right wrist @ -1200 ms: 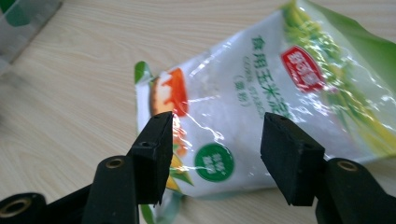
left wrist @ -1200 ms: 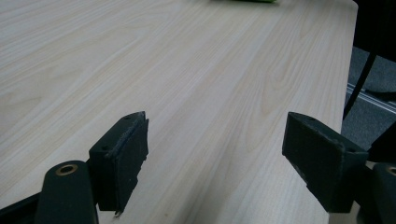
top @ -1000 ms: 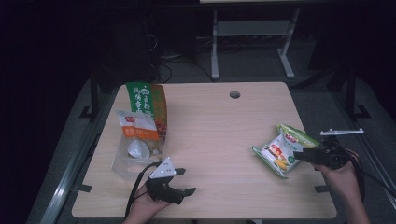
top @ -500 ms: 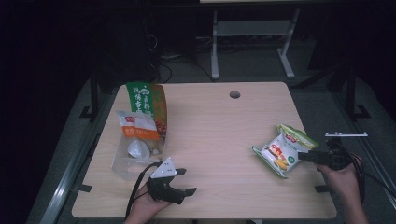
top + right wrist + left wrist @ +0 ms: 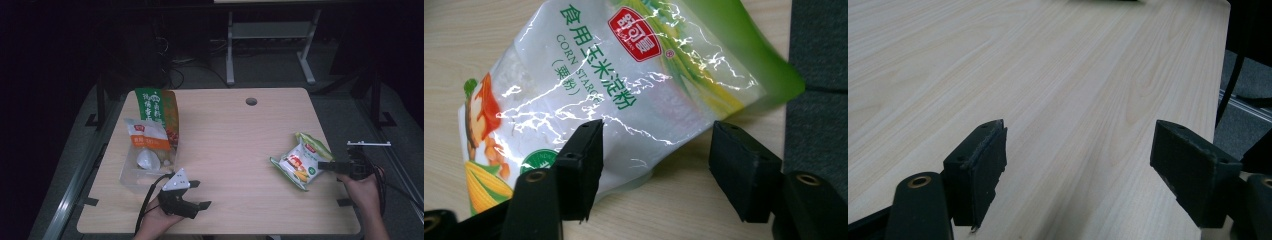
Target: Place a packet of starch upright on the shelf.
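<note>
My right claw [image 5: 327,165] has closed in from the lower right and now sits at the near edge of the corn starch bag [image 5: 300,161], jaws wide and empty, likely lining up a grasp. My left claw [image 5: 197,195], also wide and empty, stays over the desk [image 5: 235,135] at lower left.

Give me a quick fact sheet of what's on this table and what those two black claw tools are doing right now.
Surface: light wooden table with a round hole near its far edge
Right side: corn starch bag, green and white, lying flat
Right gripper: open, jaws either side of the bag's edge, not closed on it
Left gripper: open, holding nothing, over bare wood
Left side: clear plastic bin holding a tall green bag, an orange-and-white packet and a white spoon-like piece
</note>
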The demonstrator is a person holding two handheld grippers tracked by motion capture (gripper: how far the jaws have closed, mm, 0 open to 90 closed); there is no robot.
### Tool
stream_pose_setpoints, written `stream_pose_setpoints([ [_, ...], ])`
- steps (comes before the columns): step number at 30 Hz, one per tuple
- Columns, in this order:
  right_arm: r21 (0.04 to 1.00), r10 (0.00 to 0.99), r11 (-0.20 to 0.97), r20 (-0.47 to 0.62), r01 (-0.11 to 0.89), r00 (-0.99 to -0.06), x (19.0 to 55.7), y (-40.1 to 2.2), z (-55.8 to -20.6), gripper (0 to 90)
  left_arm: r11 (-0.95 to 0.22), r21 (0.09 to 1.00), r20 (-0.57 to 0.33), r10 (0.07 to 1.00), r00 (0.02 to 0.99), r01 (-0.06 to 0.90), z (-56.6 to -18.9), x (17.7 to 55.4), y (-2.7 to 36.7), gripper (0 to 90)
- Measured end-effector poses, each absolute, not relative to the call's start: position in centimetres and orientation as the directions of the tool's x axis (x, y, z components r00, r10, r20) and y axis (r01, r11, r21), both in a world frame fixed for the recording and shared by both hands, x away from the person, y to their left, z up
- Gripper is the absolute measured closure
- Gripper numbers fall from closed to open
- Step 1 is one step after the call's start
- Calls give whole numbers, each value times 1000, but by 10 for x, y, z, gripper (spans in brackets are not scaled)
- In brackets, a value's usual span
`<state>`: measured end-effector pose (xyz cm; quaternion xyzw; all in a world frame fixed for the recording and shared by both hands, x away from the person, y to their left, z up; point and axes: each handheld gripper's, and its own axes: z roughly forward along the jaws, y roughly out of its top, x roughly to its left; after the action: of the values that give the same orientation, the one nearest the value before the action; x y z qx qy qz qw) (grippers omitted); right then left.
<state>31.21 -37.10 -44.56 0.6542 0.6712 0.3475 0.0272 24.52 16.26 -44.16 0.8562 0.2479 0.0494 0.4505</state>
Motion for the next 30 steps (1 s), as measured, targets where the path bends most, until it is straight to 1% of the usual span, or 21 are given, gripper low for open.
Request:
stream_pose_setpoints([
  [2, 478, 892, -114, 435, 871, -122, 313, -371, -445, 417, -468, 797, -141, 470, 871, 381, -441, 245, 163, 221],
  [4, 475, 894, -116, 432, 873, -117, 313, -369, -445, 416, -465, 799, -140, 472, 870, 381, -441, 245, 164, 221],
  [8, 483, 882, -107, 449, 869, -141, 316, -365, -446, 428, -459, 800, -147, 476, 867, 387, -441, 246, 164, 221],
  [11, 485, 877, -114, 458, 867, -142, 318, -363, -447, 469, -461, 801, -142, 473, 870, 382, -440, 245, 164, 221],
  [14, 483, 853, -143, 502, 864, -140, 318, -362, -450, 568, -465, 799, -141, 471, 871, 381, -441, 245, 163, 221],
  [16, 485, 842, -154, 521, 861, -143, 318, -361, -452, 661, -472, 796, -138, 469, 872, 380, -441, 245, 163, 221],
  [17, 485, 840, -155, 523, 861, -143, 318, -360, -452, 691, -474, 795, -136, 468, 873, 378, -441, 245, 162, 222],
  [18, 491, 845, -147, 514, 859, -148, 319, -359, -452, 722, -471, 796, -138, 469, 873, 379, -441, 245, 162, 222],
  [19, 487, 843, -139, 515, 862, -155, 319, -359, -452, 794, -467, 799, -139, 470, 872, 379, -441, 245, 162, 222],
  [20, 481, 839, -123, 518, 868, -168, 319, -358, -451, 841, -467, 799, -139, 471, 871, 380, -441, 245, 162, 222],
  [21, 479, 838, -109, 516, 871, -179, 319, -357, -450, 865, -468, 799, -138, 471, 872, 379, -441, 245, 162, 222],
  [26, 516, 860, -39, 453, 856, -235, 316, -348, -439, 884, -464, 798, -142, 475, 869, 384, -442, 245, 161, 222],
  [30, 547, 851, -27, 452, 837, -268, 314, -342, -427, 888, -464, 798, -142, 475, 868, 385, -441, 245, 161, 222],
])
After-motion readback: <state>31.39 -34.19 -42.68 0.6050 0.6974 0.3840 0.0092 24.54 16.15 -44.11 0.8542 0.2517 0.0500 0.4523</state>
